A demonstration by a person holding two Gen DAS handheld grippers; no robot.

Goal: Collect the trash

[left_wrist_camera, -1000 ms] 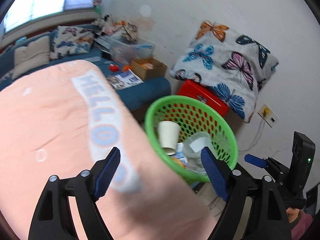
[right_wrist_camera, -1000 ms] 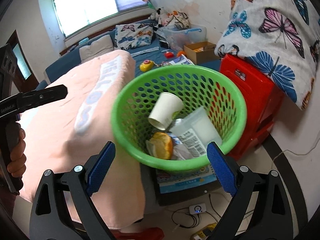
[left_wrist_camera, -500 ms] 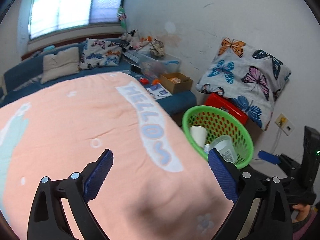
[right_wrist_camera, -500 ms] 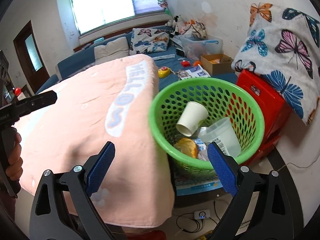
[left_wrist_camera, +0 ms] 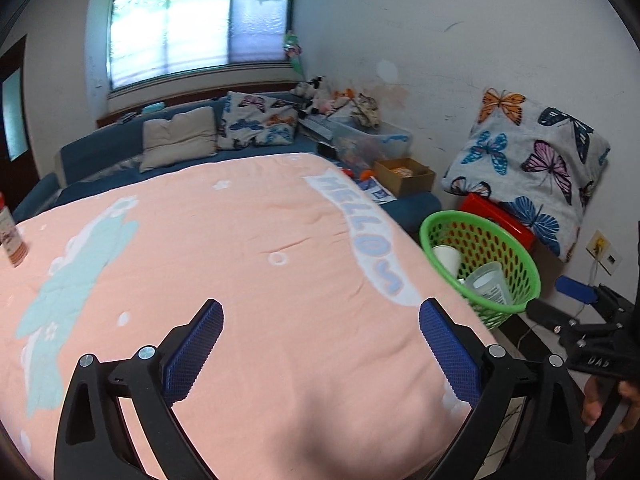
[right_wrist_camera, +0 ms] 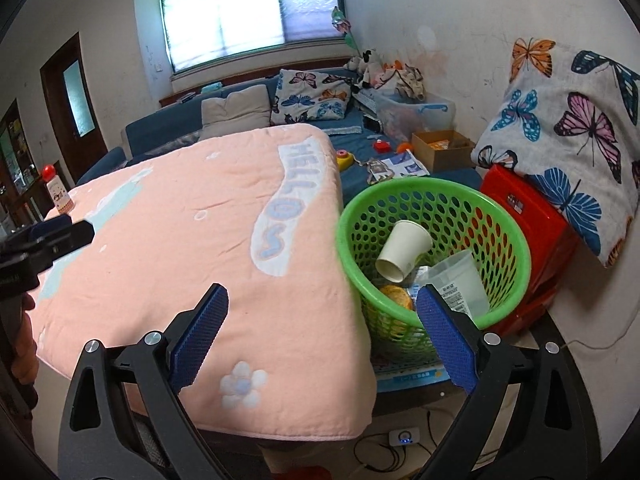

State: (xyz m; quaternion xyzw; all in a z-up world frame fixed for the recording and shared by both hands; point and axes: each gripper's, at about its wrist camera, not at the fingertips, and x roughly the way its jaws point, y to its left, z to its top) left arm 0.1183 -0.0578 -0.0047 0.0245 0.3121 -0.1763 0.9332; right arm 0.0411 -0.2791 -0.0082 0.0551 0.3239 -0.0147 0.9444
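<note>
Over the pink blanket [left_wrist_camera: 224, 264], my left tool [left_wrist_camera: 320, 322] has just been opening, nothing between its pads; my right tool [right_wrist_camera: 322, 304] gapes empty. The green basket [right_wrist_camera: 516, 248] of trash sits at two o'clock.

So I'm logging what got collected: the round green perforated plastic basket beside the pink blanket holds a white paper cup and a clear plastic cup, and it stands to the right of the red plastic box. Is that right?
Not quite. The right wrist view shows the round green perforated plastic basket standing left of the red plastic box, between it and the pink blanket. The white paper cup and clear plastic cup do lie inside it.
</note>
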